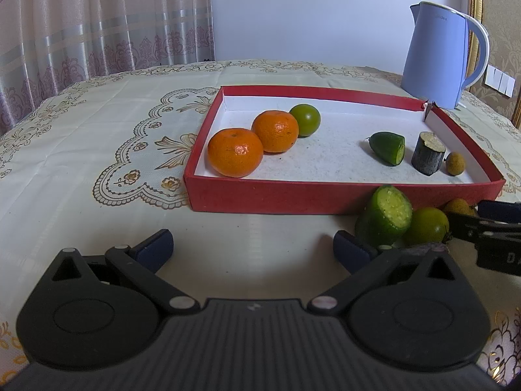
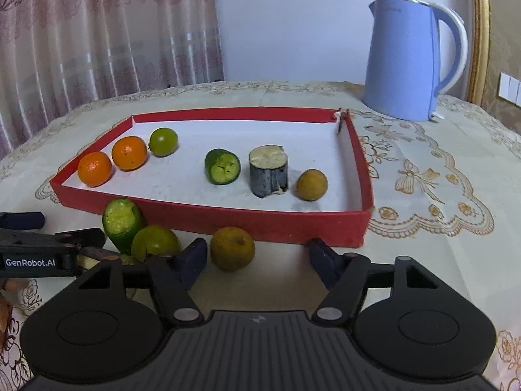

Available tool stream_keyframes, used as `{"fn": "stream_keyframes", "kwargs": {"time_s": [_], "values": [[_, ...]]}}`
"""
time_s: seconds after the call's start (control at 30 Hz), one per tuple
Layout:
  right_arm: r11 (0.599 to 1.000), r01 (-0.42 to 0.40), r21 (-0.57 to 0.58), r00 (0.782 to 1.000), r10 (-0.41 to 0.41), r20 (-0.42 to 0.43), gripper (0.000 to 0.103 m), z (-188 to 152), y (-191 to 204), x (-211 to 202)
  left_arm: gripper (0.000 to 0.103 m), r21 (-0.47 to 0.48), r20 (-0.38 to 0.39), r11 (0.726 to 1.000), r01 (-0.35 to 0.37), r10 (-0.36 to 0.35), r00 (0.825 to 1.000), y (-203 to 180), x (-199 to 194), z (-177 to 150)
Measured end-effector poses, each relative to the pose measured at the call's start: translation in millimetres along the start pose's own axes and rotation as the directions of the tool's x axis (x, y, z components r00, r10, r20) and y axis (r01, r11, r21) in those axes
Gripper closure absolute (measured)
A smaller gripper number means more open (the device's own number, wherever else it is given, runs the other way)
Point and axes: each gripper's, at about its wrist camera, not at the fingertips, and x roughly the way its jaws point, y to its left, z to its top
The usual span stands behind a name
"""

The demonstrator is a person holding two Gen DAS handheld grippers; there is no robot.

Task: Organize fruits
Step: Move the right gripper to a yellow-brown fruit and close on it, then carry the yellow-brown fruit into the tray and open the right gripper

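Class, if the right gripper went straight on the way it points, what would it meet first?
Probably the near red wall of the box; the brownish round fruit sits just left of the right gripper.

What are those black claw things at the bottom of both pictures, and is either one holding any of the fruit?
They are hand-held grippers, one per hand; no robot arm. Each picture comes from a camera on one gripper, looking along its fingers. The left gripper and right gripper both stand open, holding nothing. On the tablecloth sits a red tray with two oranges, a green fruit, a cut green piece, a dark stub and a small brown fruit. Before the tray lie another cut piece, a green fruit and a brown fruit. Behind stands a blue kettle.
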Motion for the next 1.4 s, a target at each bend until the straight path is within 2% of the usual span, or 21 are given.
{"fn": "stream_keyframes", "kwargs": {"time_s": [0.1, 0.2, 0.23, 0.3, 0.37, 0.5, 0.7, 0.87, 1.03, 1.17, 1.27, 1.4], "values": [[0.999, 0.023, -0.029, 1.0, -0.023, 0.001, 0.036, -0.7, 5.8, 1.3, 0.0, 0.0, 0.0, 1.0, 0.0, 0.0, 1.0, 0.0, 0.0, 0.0], [1.0, 0.012, -0.028, 1.0, -0.012, 0.008, 0.049, -2.0, 5.9, -0.8, 0.0, 0.0, 0.0, 1.0, 0.0, 0.0, 1.0, 0.0, 0.0, -0.1], [1.0, 0.001, -0.028, 1.0, -0.001, 0.008, 0.057, -1.8, 6.5, -1.0, 0.0, 0.0, 0.0, 1.0, 0.0, 0.0, 1.0, 0.0, -0.1, -0.1], [0.999, -0.001, -0.044, 1.0, 0.002, 0.009, 0.061, -2.1, 11.9, -1.1, 0.0, 0.0, 0.0, 1.0, 0.0, 0.0, 1.0, 0.0, -0.1, -0.1], [0.998, -0.002, -0.063, 1.0, 0.003, 0.014, 0.07, -2.3, 17.2, -0.9, 0.0, 0.0, 0.0, 1.0, 0.0, 0.0, 1.0, 0.1, -0.1, -0.1], [0.998, -0.005, -0.062, 1.0, 0.006, 0.02, 0.074, -2.6, 18.6, -1.0, 0.0, 0.0, 0.0, 1.0, 0.0, 0.0, 1.0, 0.0, -0.1, -0.2], [0.999, -0.031, -0.033, 0.999, 0.032, 0.025, 0.075, -2.8, 12.7, -2.8, 0.0, 0.0, 0.001, 1.0, 0.0, 0.0, 1.0, 0.1, 0.1, -0.3], [0.999, -0.022, -0.042, 0.999, 0.024, 0.046, 0.075, -5.4, 8.7, -18.0, 0.0, 0.0, 0.001, 1.0, 0.0, 0.0, 1.0, 0.0, 0.1, -0.3], [0.999, 0.012, -0.051, 0.993, -0.006, 0.12, 0.075, 13.4, -1.4, -39.6, 0.0, 0.0, 0.001, 1.0, 0.0, 0.0, 1.0, -0.4, 0.2, -0.2], [0.998, 0.032, -0.052, 0.99, -0.024, 0.141, 0.075, 30.9, -5.9, -35.4, 0.0, 0.0, 0.001, 1.0, 0.0, 0.0, 1.0, -0.3, 0.3, -0.2], [0.998, 0.04, -0.054, 0.993, -0.033, 0.117, 0.075, 39.7, -6.4, -19.1, 0.0, 0.0, 0.001, 1.0, 0.0, 0.0, 1.0, -0.3, 0.3, -0.2], [0.998, 0.026, -0.065, 0.999, -0.023, 0.04, 0.075, 45.6, -4.3, 7.4, 0.0, 0.0, 0.001, 1.0, 0.0, 0.0, 1.0, -0.1, 0.3, -0.3]]}}
